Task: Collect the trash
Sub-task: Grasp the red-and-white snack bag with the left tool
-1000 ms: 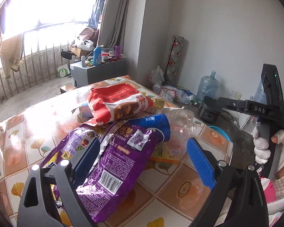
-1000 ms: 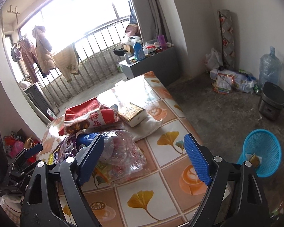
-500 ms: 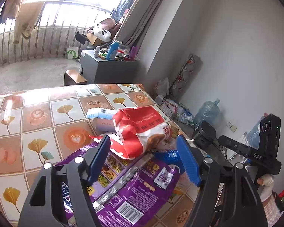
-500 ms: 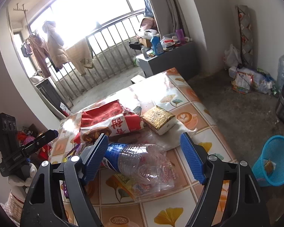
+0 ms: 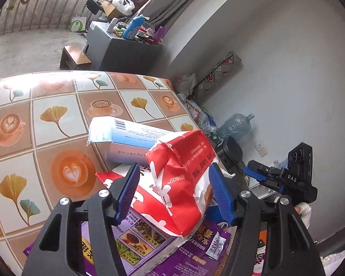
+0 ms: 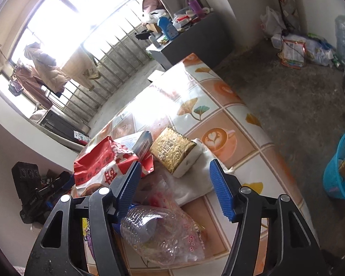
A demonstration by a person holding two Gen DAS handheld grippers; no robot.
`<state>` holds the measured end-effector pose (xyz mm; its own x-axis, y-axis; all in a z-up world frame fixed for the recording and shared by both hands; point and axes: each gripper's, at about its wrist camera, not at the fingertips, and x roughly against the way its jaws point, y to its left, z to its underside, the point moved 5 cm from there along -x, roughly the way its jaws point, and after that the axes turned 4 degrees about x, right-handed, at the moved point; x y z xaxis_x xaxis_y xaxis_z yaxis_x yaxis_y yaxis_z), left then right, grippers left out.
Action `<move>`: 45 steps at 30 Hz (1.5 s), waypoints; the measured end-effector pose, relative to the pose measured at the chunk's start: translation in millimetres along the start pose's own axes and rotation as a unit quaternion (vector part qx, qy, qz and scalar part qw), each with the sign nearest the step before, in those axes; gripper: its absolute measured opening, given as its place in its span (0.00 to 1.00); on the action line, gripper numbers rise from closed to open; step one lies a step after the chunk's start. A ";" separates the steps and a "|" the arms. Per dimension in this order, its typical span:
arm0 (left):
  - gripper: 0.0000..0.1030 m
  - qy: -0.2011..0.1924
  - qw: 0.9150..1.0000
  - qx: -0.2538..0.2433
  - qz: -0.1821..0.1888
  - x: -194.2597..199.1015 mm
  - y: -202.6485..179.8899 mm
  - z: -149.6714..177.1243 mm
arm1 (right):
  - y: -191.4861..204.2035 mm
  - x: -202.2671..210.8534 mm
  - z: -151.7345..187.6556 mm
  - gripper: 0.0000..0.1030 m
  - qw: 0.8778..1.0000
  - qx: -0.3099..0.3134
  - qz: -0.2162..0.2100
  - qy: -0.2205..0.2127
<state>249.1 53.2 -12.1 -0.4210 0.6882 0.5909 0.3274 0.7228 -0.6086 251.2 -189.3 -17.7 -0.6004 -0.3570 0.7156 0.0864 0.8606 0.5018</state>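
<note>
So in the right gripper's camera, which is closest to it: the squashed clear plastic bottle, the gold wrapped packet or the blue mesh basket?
1. Squashed clear plastic bottle: right under the right gripper, by its left finger.
2. Gold wrapped packet: just ahead, on the table.
3. Blue mesh basket: far right, down on the floor.

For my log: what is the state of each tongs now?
Left tongs: open around the red bag, not gripping.
Right tongs: open, holding nothing.

purple snack bag (image 5: 195, 250) cut off by lower frame edge and half covered by red bag (image 5: 179, 184), blue basket (image 6: 341, 168) clipped at right edge, its contents too small to identify
</note>
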 end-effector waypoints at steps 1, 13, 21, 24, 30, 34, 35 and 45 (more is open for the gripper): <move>0.59 0.006 1.000 -0.002 0.001 -3.5 1.1 0.6 | 0.0 -2.9 -1.1 0.56 1.000 -0.002 -0.001 0.004; 0.55 0.011 0.990 -0.016 0.141 0.9 -12.3 1.3 | 5.2 -26.9 -3.3 0.54 0.999 -0.015 -0.008 0.028; 0.37 0.043 0.993 -0.003 0.108 -14.4 -3.7 10.4 | 6.9 -28.4 -3.2 0.53 0.999 -0.020 -0.007 0.033; 0.33 0.048 0.994 0.009 0.102 -17.2 0.4 13.1 | 6.4 -28.3 -6.5 0.53 0.999 -0.025 -0.007 0.032; 0.27 0.034 0.994 0.013 0.102 -14.0 -0.6 12.3 | -4.2 -30.4 -9.2 0.53 0.997 -0.065 -0.020 0.040; 0.27 0.030 0.994 0.013 0.100 -10.2 0.9 14.3 | -7.2 -30.6 -14.1 0.53 0.997 -0.063 -0.008 0.039; 0.27 0.029 0.994 0.015 0.103 -9.1 0.8 14.8 | -4.7 -30.5 -16.4 0.53 0.998 -0.052 -0.004 0.038; 0.26 0.014 0.992 0.045 0.115 0.2 5.5 10.7 | 28.8 -48.4 -5.2 0.63 0.974 0.203 0.075 0.062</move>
<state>241.8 56.7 -21.0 -0.3200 0.8365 0.4448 0.3344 0.5390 -0.7731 286.8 -149.2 -35.4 -0.5021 -0.2361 0.8319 -0.1707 0.9701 0.1723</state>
